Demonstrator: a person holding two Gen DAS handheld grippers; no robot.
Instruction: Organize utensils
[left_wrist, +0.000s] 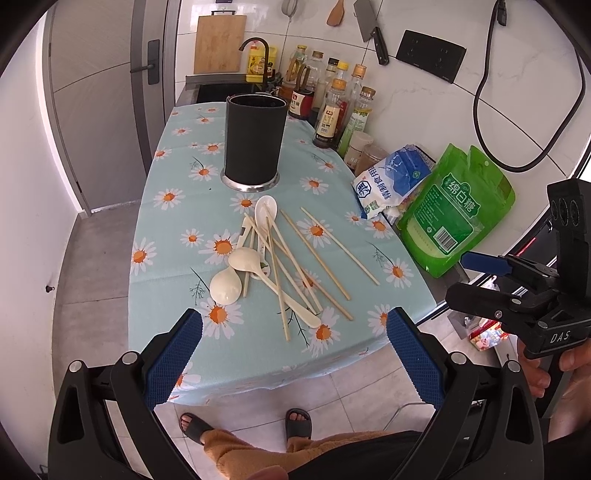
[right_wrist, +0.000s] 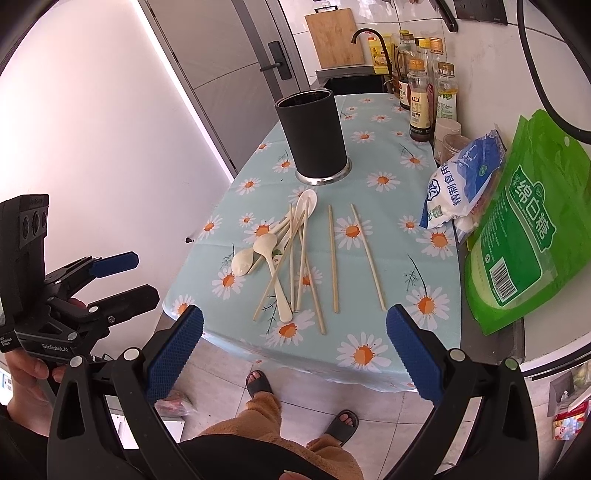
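Note:
A black cylindrical utensil holder (left_wrist: 255, 142) (right_wrist: 312, 136) stands upright on the daisy-print tablecloth (left_wrist: 177, 221) (right_wrist: 402, 343). In front of it lies a loose pile of cream spoons (left_wrist: 225, 286) (right_wrist: 243, 260) and several wooden chopsticks (left_wrist: 314, 254) (right_wrist: 332, 258), crossing one another. My left gripper (left_wrist: 293, 354) hovers open above the table's near edge, nothing between its blue pads. My right gripper (right_wrist: 293, 350) is likewise open and held back from the near edge. Each gripper shows at the side of the other's view, right gripper (left_wrist: 476, 275), left gripper (right_wrist: 136, 275), both apart from the utensils.
A green bag (left_wrist: 456, 212) (right_wrist: 524, 236) and a blue-white bag (left_wrist: 391, 181) (right_wrist: 461, 177) lie at the right. Sauce bottles (left_wrist: 332, 110) (right_wrist: 424, 92) line the back right. A sink and faucet (left_wrist: 258, 48) sit behind. A person's sandalled feet (left_wrist: 243, 424) stand below the table edge.

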